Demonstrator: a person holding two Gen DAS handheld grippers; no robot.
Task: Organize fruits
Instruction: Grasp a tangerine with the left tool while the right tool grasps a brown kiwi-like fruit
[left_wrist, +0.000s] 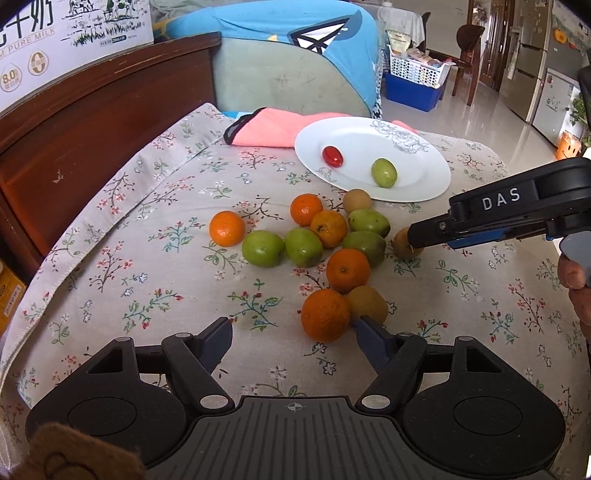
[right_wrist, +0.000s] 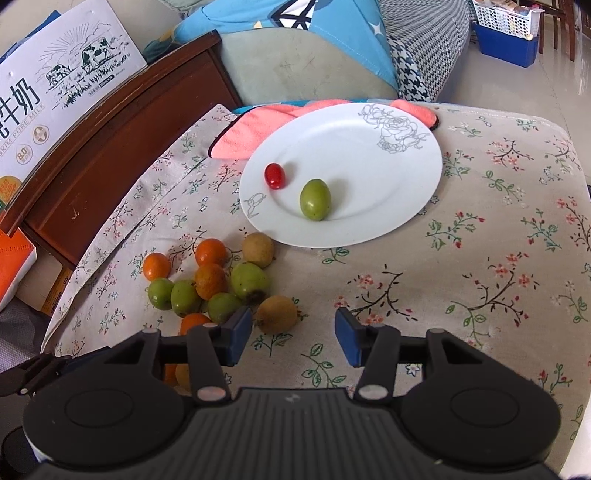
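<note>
- The flowered tablecloth (right_wrist: 480, 221) fills both views, with a milk carton (right_wrist: 55, 92) at upper left.
- The white plate (right_wrist: 369, 184), upper centre, holds only a red tomato (right_wrist: 274, 176) and one green fruit (right_wrist: 314, 199); judging by that, sorting has barely started.
- A pink cloth (right_wrist: 243, 136) lies tucked under the plate's far rim.
- The fruit pile (left_wrist: 314, 240) of oranges, green and brown fruits waits mid-frame, packed close, so neighbours crowd any grasp.
- The left gripper (left_wrist: 295, 332) stands apart and empty, near an orange (left_wrist: 325, 314).
- The right gripper (right_wrist: 294, 326) is parted, empty, beside a brown fruit (right_wrist: 277, 314).
</note>
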